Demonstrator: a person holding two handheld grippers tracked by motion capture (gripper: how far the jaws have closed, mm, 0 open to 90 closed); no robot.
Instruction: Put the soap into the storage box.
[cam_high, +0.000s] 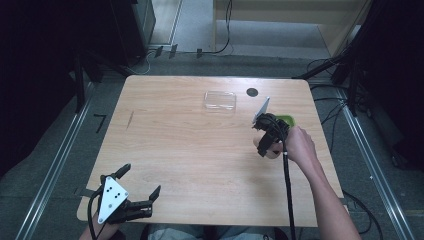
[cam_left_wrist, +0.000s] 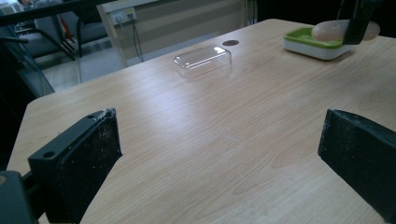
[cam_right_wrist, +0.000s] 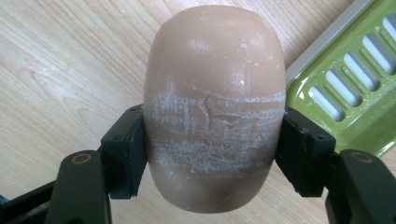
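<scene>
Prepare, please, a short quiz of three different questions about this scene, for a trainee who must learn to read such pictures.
1. True or false: the right claw is shut on the soap bar.
2. Multiple choice: where does the clear plastic lid lie? A) inside the green soap dish B) alone on the table, apart from the dish C) between the jaws of the left claw
3. Fill in the missing word: the left claw, near the table's front edge, is ____ and holds nothing.

Key
1. True: both jaws press the bar's sides, beside the green soap dish.
2. B: it rests on the wooden table, left of the dish.
3. Open.
</scene>
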